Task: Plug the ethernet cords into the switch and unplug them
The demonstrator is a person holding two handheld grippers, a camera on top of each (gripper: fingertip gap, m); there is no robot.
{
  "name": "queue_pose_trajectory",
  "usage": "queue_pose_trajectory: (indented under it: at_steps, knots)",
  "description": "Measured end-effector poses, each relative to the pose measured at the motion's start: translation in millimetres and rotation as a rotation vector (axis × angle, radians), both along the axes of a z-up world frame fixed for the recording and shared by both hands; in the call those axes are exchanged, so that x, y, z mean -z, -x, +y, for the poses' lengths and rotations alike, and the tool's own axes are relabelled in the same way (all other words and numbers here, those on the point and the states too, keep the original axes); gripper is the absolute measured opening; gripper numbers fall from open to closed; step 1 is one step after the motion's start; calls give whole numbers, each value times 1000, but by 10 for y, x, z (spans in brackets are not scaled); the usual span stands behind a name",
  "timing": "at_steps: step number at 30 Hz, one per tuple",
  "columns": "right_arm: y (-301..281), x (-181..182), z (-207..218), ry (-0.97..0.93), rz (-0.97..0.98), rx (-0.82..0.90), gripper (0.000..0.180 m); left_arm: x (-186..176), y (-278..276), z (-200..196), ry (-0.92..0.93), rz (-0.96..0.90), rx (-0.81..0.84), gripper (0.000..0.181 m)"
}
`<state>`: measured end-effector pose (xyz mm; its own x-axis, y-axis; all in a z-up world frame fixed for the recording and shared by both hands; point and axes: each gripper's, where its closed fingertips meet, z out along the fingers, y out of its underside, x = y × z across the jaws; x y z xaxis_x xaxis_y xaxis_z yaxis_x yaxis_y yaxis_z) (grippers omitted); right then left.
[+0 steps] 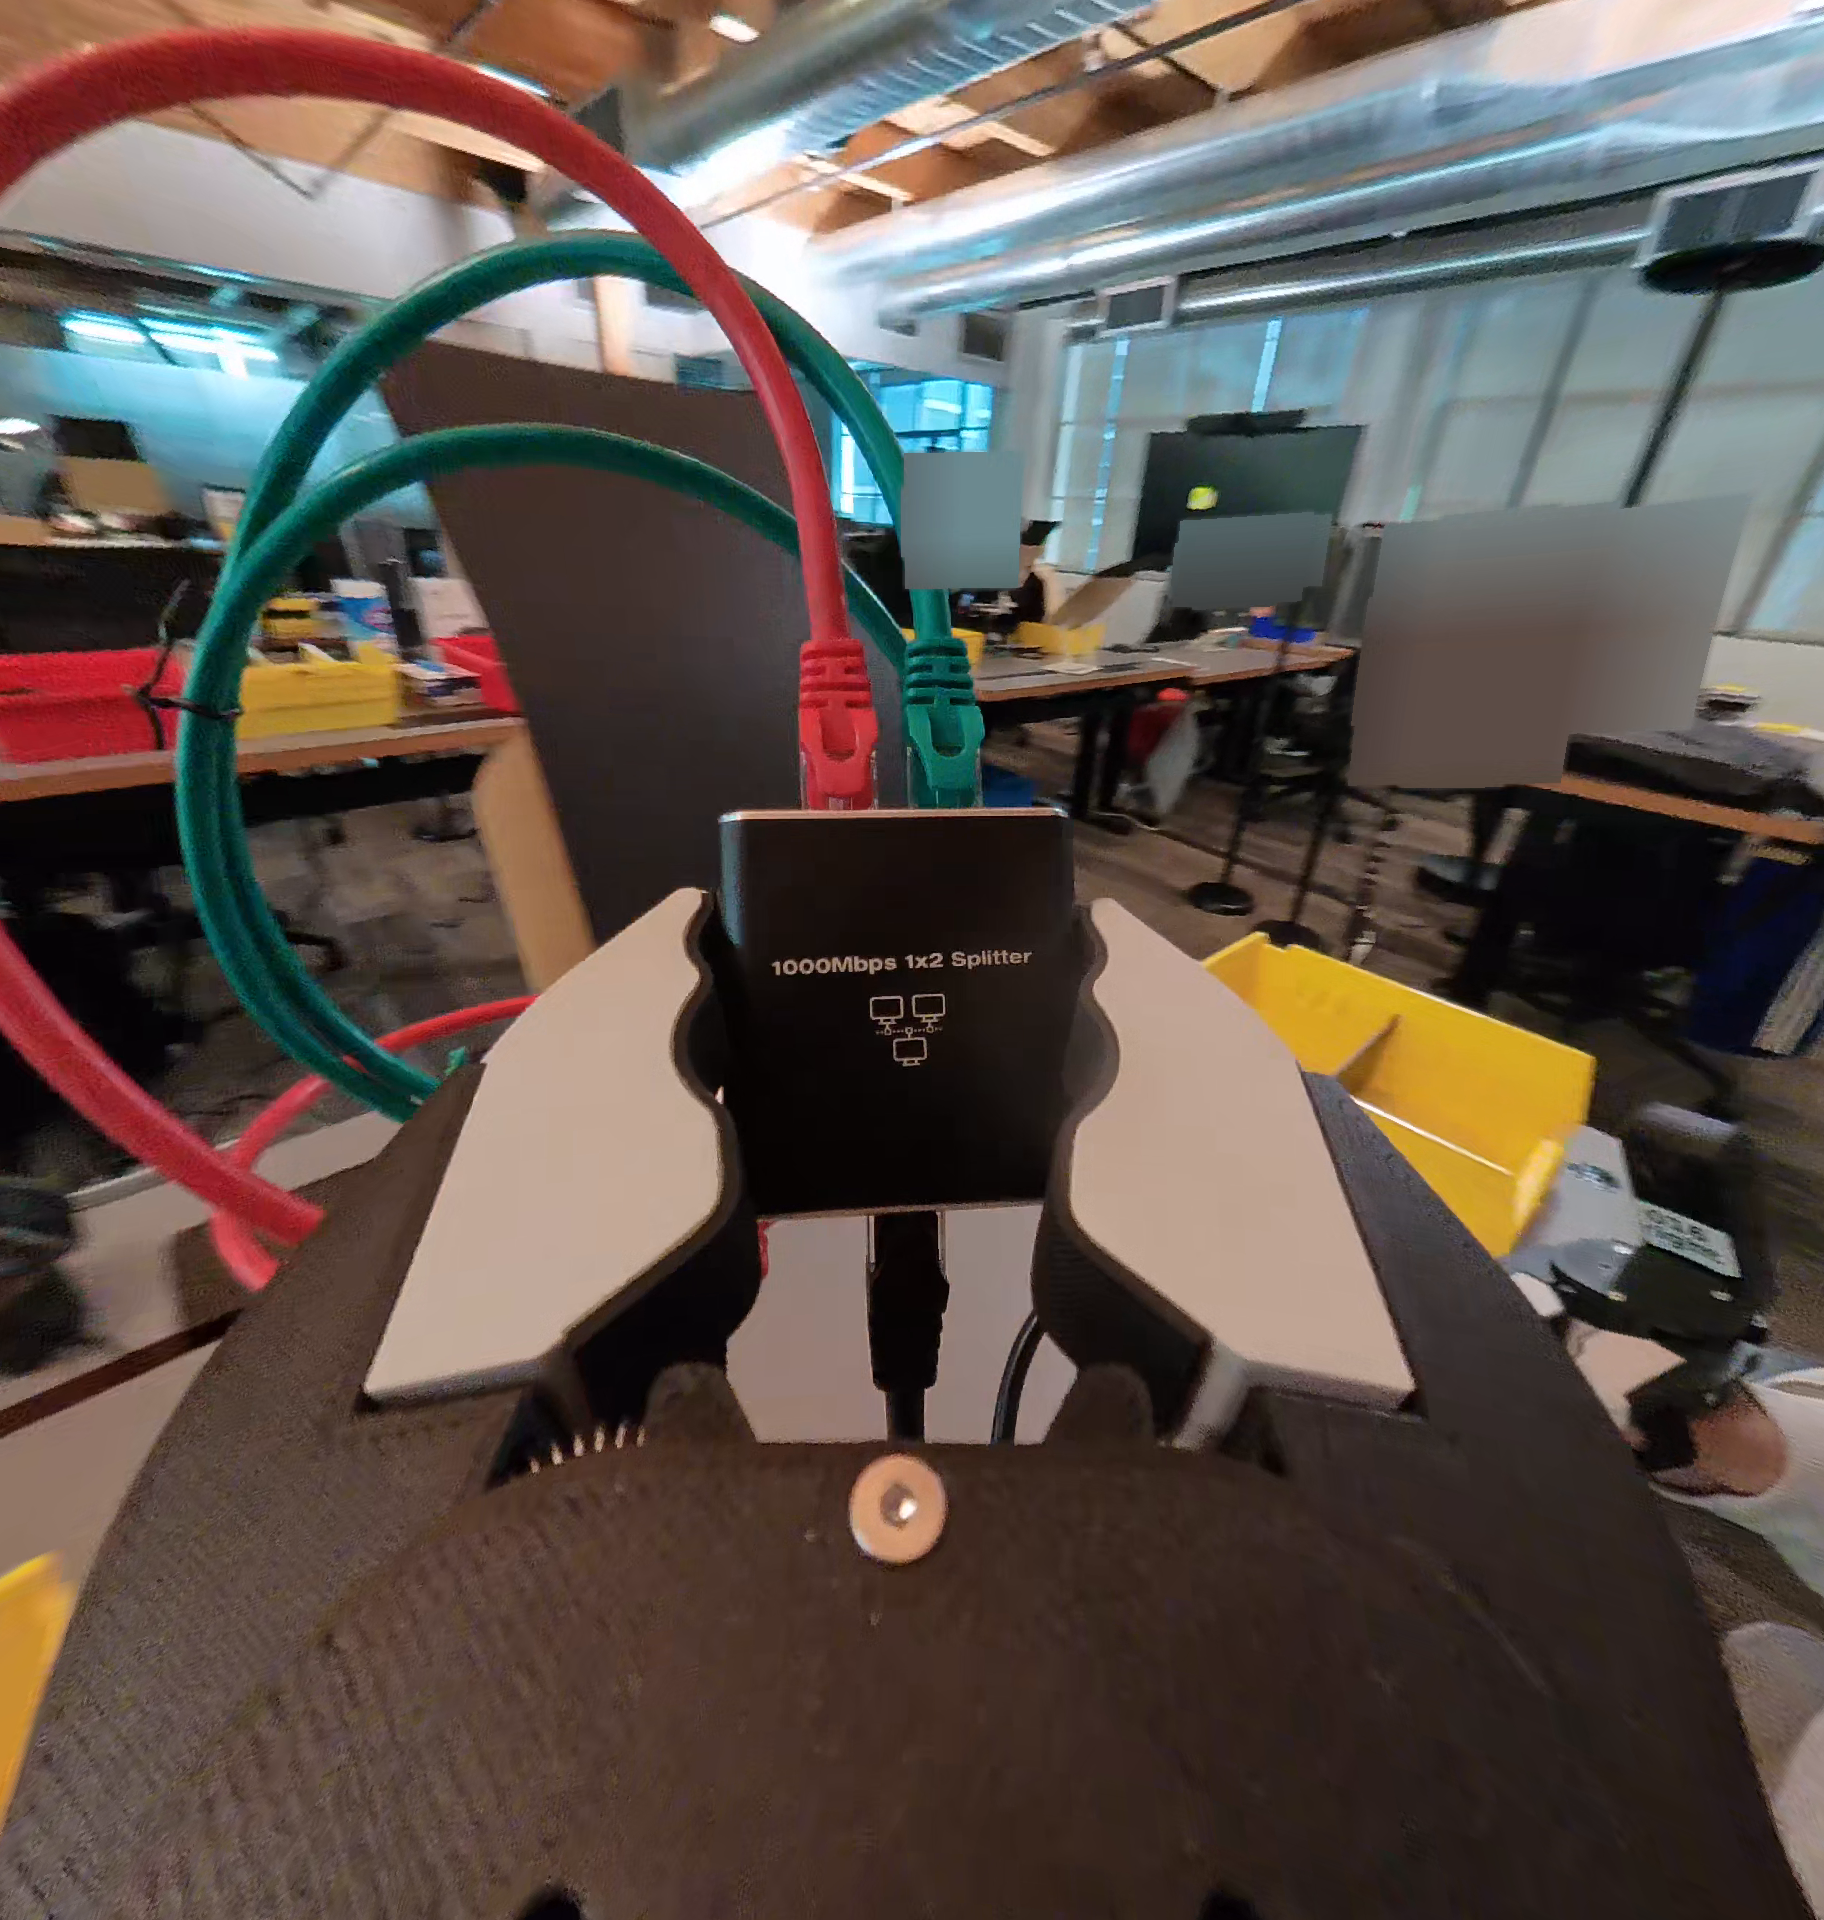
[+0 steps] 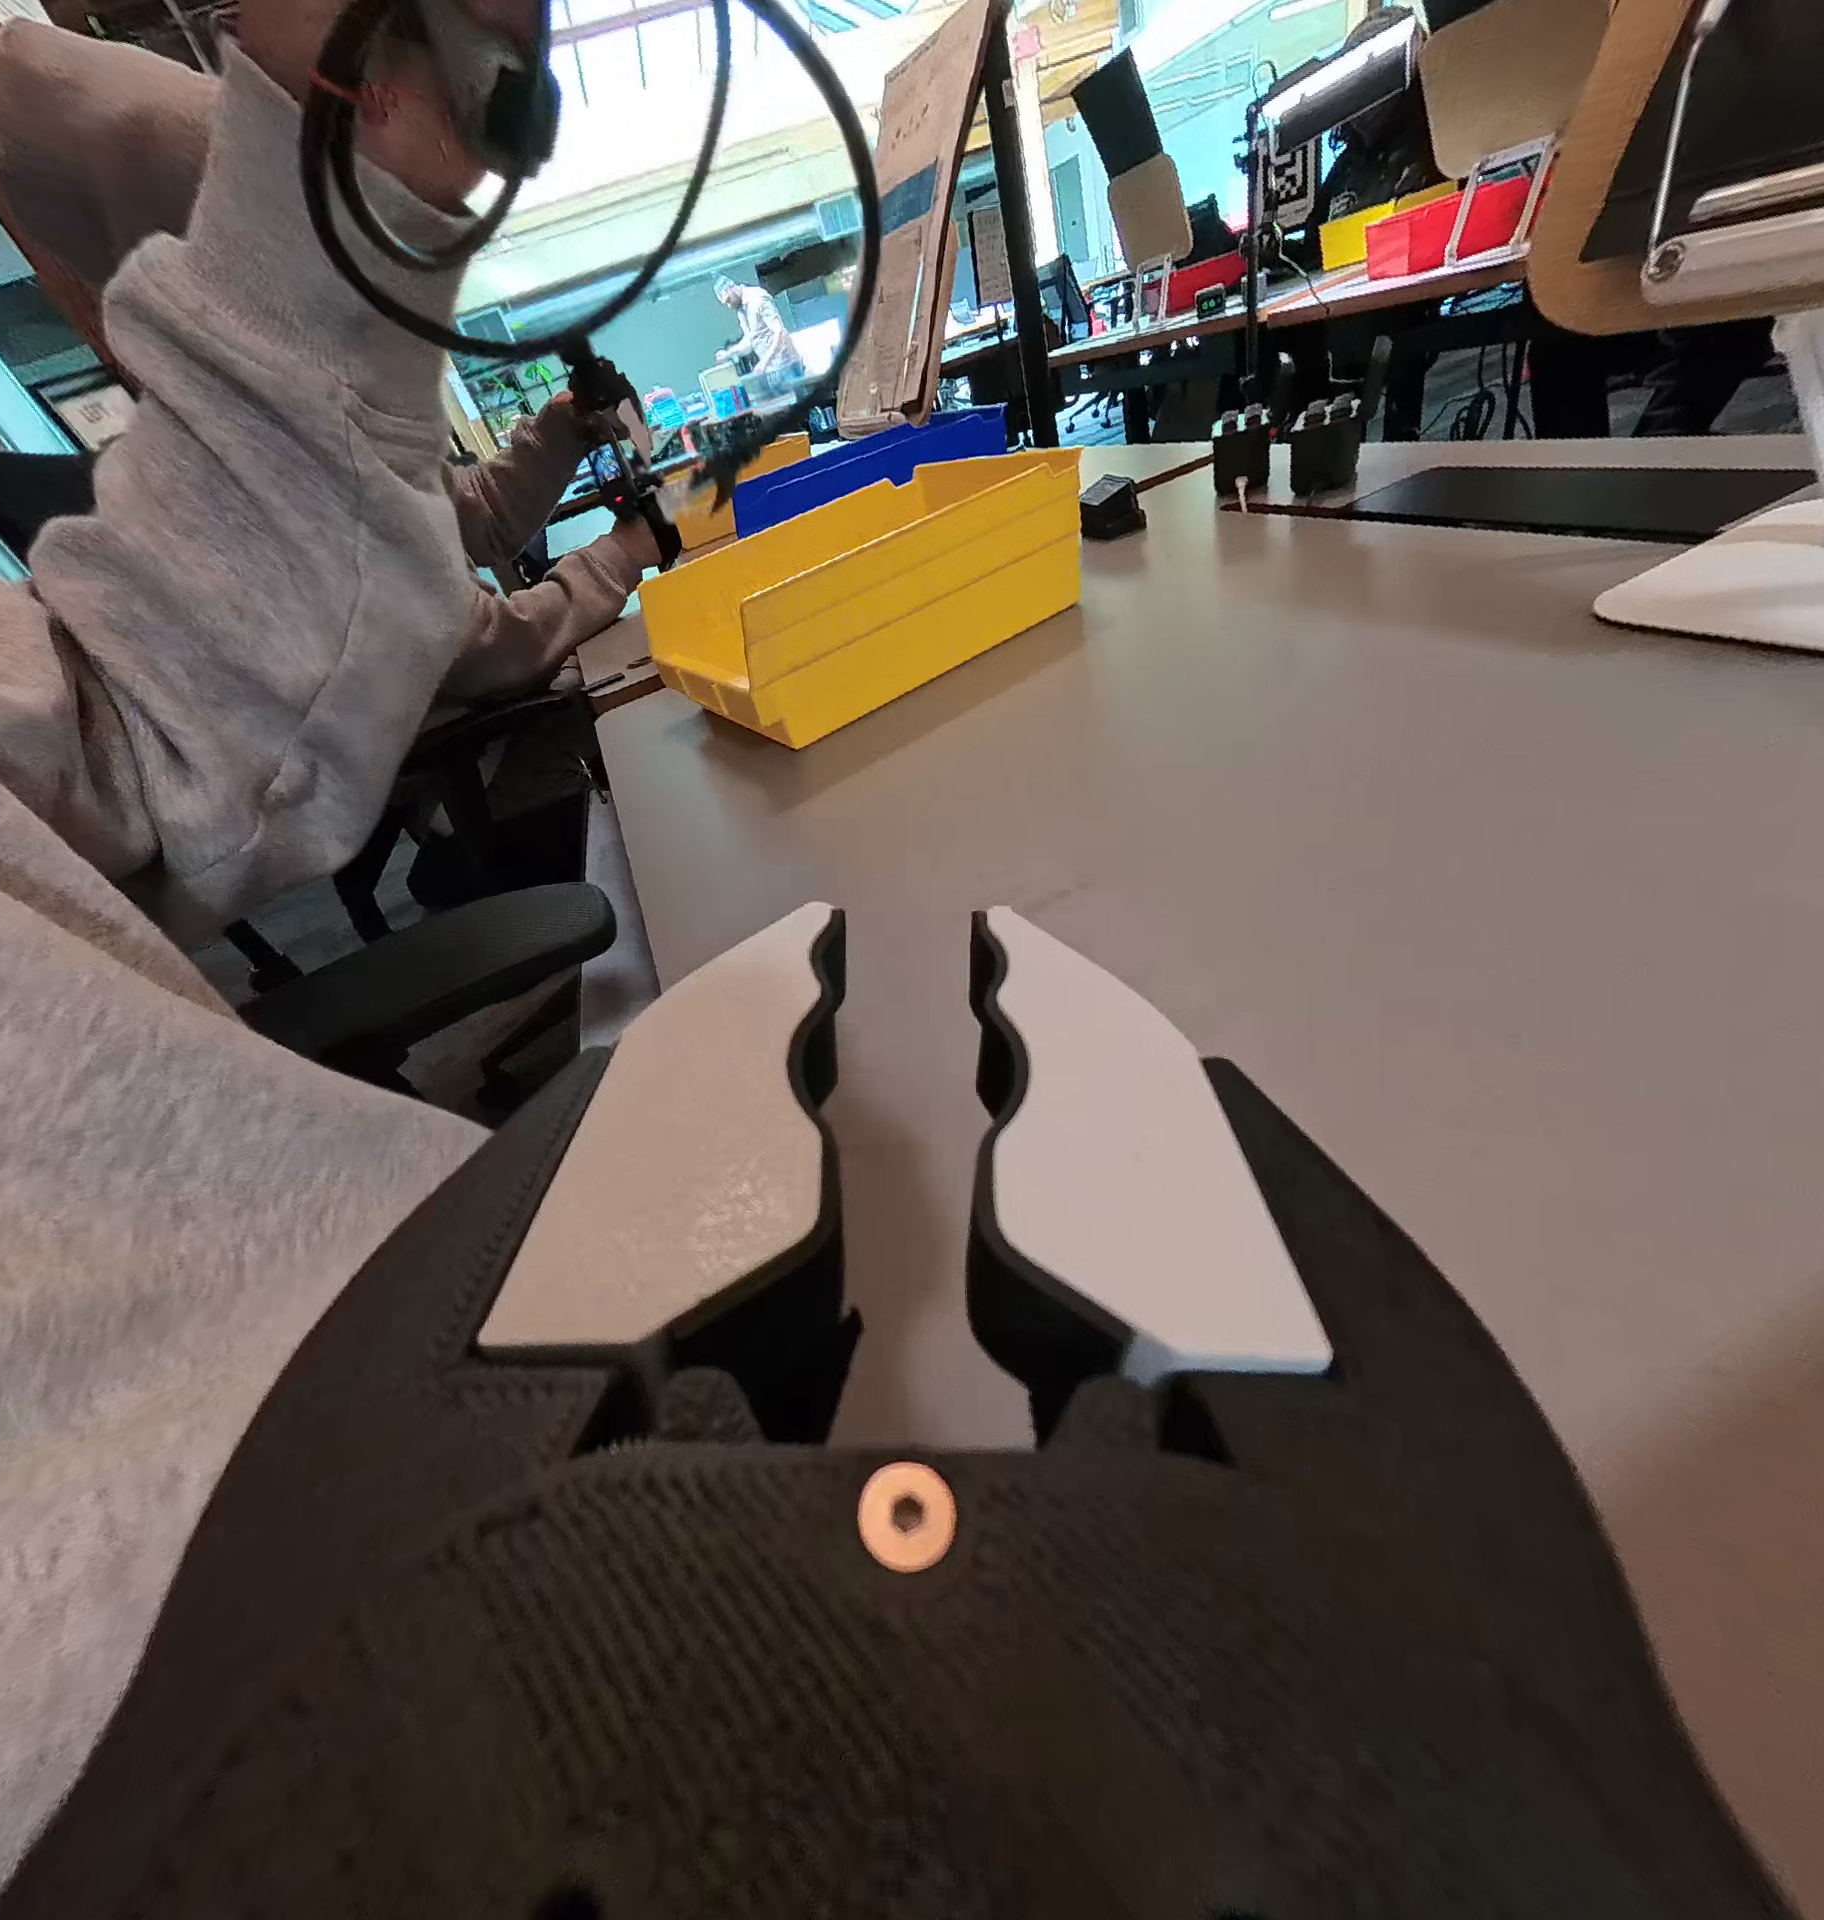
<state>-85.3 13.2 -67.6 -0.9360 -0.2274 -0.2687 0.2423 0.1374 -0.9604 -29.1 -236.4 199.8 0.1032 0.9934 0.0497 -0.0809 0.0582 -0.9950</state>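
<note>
**Tongs: left clamping switch, right empty on desk side**

Left tongs (image 1: pixel 897 997) are gripping the black switch (image 1: pixel 892 935) by its two side edges, holding it up off the desk (image 2: pixel 1303 883). Switch's long axis is running straight away from the tongs, with the ports on the far end. Red cord (image 1: pixel 835 717) and green cord (image 1: pixel 944 717) are both sitting plugged in there, side by side, red on the left, looping up and back toward the near left. A black lead (image 1: pixel 903 1320) is exiting the near end. Right tongs (image 2: pixel 906 1029) are hanging parted with nothing between them, low over the bare desk, facing a yellow bin (image 2: pixel 866 592); the switch isn't showing in that view. Unplugging likely falls to the right tongs, pulling a plug along that axis, away from the switch.
</note>
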Motion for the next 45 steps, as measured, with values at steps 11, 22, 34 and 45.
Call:
queue_pose_trajectory:
  at_steps: [11,22,34,45]
  knots:
    - [302,-398,45,195,128,257,23,1533,943,1213,-157,-50,242,64]
    - [438,-492,-823,50,-145,123,46,2370,1077,1734,109,-145,226,64]
    - [593,-162,-543,-7,-159,-97,26,2451,1035,1820,-100,-61,510,86]
    - [333,34,-297,-95,-36,-369,27,2926,773,2345,-533,-506,1122,37]
